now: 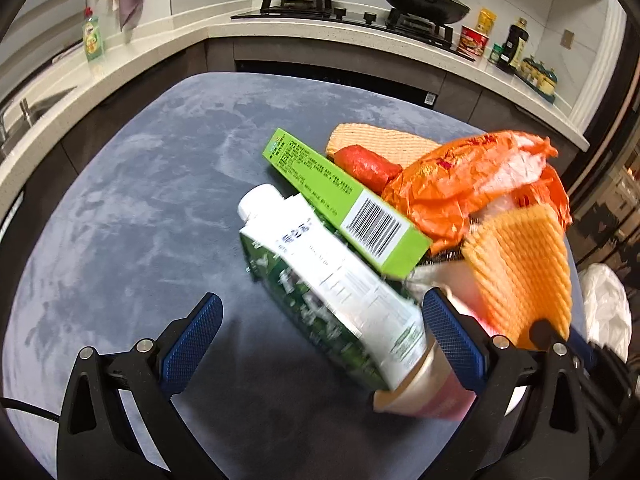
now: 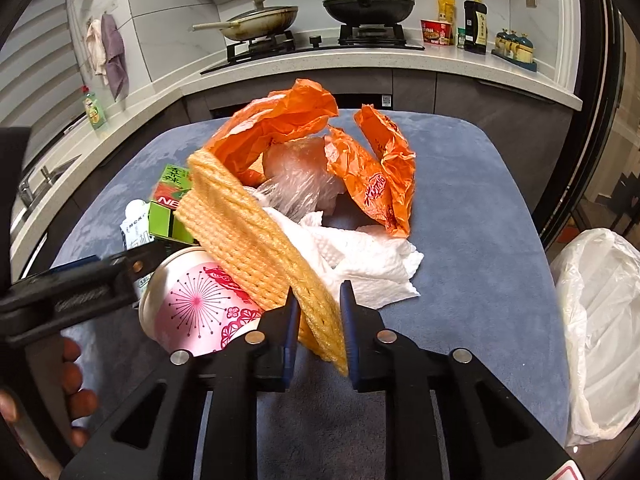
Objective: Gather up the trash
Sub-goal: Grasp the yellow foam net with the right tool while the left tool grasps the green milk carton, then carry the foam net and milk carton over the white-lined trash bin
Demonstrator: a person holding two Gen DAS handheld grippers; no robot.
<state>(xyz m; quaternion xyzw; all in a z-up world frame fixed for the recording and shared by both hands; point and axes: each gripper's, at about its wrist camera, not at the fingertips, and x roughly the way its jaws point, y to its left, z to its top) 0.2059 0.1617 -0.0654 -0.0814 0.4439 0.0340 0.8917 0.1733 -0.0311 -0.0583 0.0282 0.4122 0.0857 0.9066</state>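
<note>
A pile of trash lies on the blue-grey table (image 1: 132,216). My right gripper (image 2: 320,300) is shut on an orange ribbed cloth (image 2: 248,236), which sticks up and leans over a pink paper cup (image 2: 196,300). Behind them are a white paper towel (image 2: 360,256), clear plastic wrap (image 2: 296,176) and a crumpled orange bag (image 2: 288,120). My left gripper (image 1: 322,300) is open, its fingers either side of a green and white carton (image 1: 332,280) lying on its side, without pressing on it. A green box (image 1: 344,204) lies just beyond the carton.
A white trash bag (image 2: 600,320) hangs off the table's right edge. A second ribbed cloth (image 1: 384,144) and a red packet (image 1: 366,164) lie at the far side of the pile. A kitchen counter with stove and pans (image 2: 360,8) runs behind. A hand (image 2: 76,380) holds the left gripper.
</note>
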